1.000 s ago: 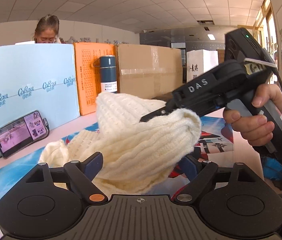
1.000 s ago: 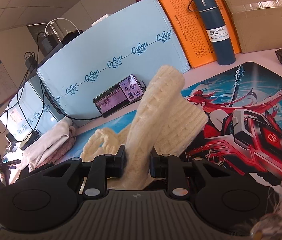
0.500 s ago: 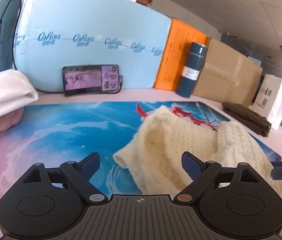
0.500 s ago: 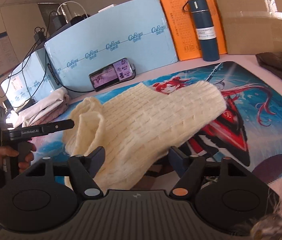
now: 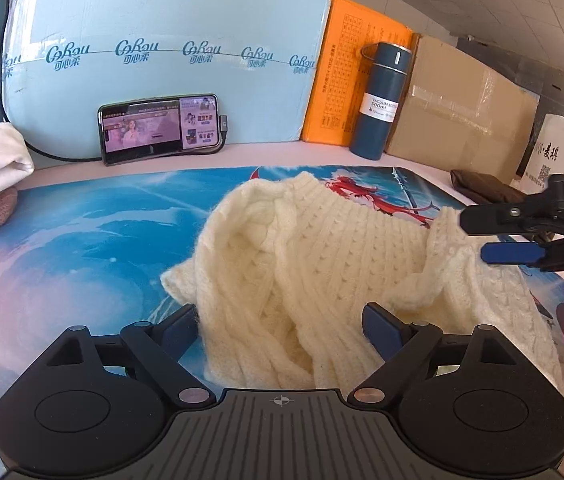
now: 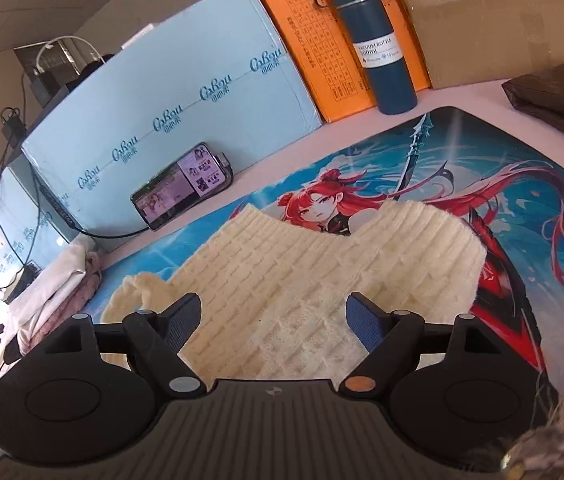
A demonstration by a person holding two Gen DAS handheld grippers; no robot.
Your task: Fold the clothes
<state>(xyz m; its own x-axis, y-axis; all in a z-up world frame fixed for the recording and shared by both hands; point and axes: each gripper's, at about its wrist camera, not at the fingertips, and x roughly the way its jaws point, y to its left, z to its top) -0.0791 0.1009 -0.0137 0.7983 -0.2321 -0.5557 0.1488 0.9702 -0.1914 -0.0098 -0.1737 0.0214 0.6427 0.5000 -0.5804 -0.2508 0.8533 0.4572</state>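
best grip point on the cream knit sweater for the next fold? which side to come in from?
Probably the loose flap of the cream cable-knit sweater at its left edge. It juts onto the bare blue printed mat, so one pad can slide under it from the left. The left gripper is nearest, jaws open around the near fold. The right gripper, jaws opening, could take the raised ridge on the other side.

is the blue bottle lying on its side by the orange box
No, the blue bottle stands upright against the orange box.
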